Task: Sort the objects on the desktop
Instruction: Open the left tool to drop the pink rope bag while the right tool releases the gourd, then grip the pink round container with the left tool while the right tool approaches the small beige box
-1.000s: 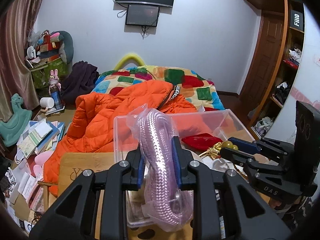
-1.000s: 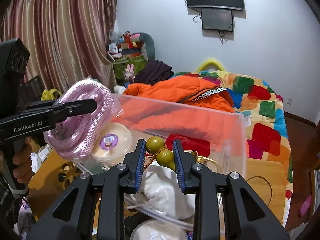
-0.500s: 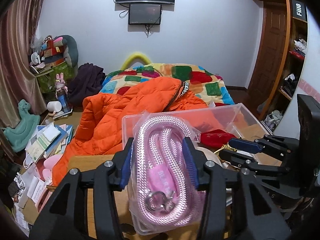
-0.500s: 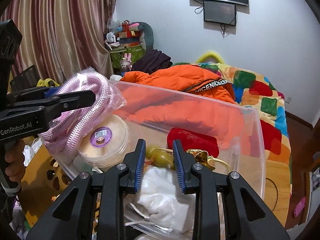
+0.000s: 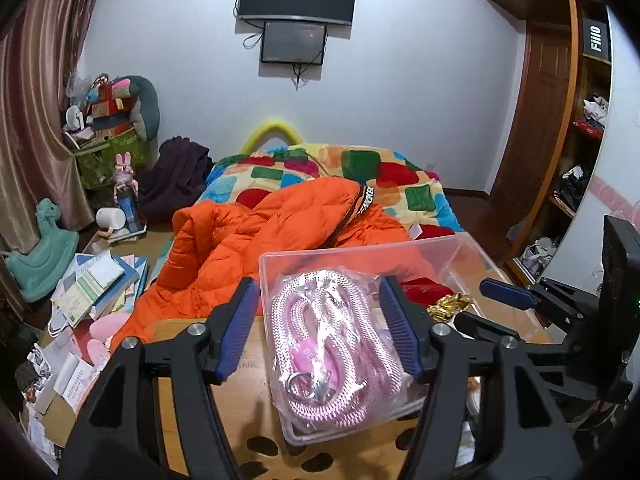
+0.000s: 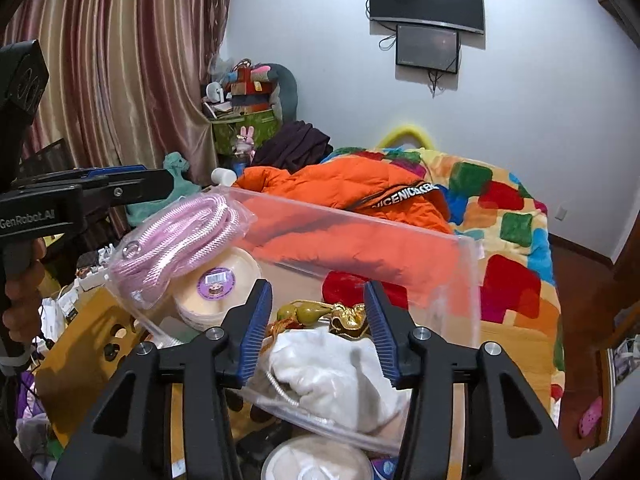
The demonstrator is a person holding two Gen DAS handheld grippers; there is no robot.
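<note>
At far left, my left gripper [image 5: 318, 328] now stands with jaws spread wide; a second ago it clamped the pink braided rope sealed in a clear plastic bag [image 5: 334, 354]. The rope now lies released on the near-left corner of the clear plastic storage box [image 5: 460, 246], partly overhanging the rim and resting on the round cream tub with a purple label [image 6: 218, 290]. Judgement: this item counts as deposited, though it may slide off the rim.

Moving right, my right gripper [image 6: 316, 330] has likewise parted its jaws. The olive-green gourd charm on red-and-gold cord [image 6: 306, 313], previously pinched, lies loose inside the box beside the white drawstring cloth bag [image 6: 340, 372]. Judgement: both placements complete.

Pose: both grippers are held level, pointing toward the far bed, the left just outside the box's left wall, the right over its near edge.
</note>
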